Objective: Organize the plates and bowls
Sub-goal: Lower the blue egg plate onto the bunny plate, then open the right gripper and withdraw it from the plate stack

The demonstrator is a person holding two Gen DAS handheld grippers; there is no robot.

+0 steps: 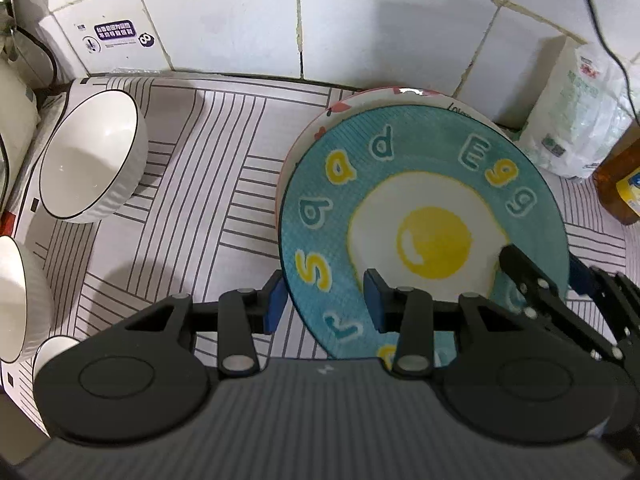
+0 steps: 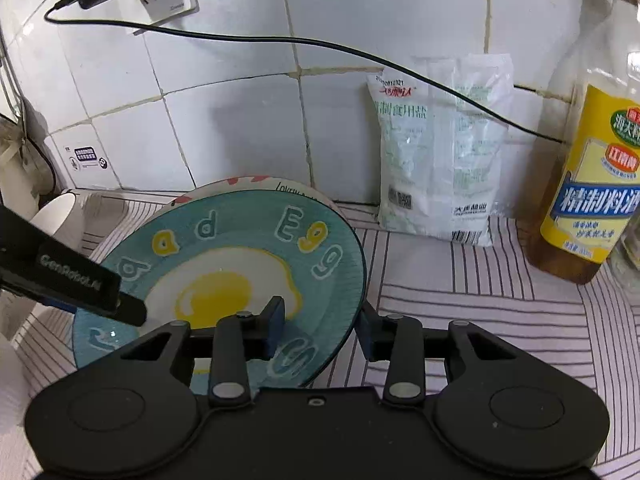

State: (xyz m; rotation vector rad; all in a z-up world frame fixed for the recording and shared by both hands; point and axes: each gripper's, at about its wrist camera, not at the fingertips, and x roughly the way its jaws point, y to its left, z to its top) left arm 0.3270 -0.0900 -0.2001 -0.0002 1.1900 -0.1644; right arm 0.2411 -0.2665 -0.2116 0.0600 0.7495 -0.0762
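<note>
A teal plate [image 1: 420,184] with a fried-egg picture lies on a white plate with red marks [image 1: 340,110]. My left gripper [image 1: 324,304] is open, its fingers astride the teal plate's left rim. My right gripper [image 2: 320,322] is open, astride the same plate's [image 2: 248,248] right rim; it also shows at the right of the left wrist view [image 1: 536,276]. The white plate's rim [image 2: 248,181] shows behind. White ribbed bowls with dark rims stand at the left: one at the back [image 1: 92,160], one nearer [image 1: 20,300].
The counter carries a striped cloth [image 1: 208,184] against a tiled wall. A white salt bag [image 2: 440,152] and a yellow-labelled bottle [image 2: 592,184] stand at the right. A black cable [image 2: 320,46] runs from a wall socket. A small white cup [image 1: 56,350] sits by my left gripper.
</note>
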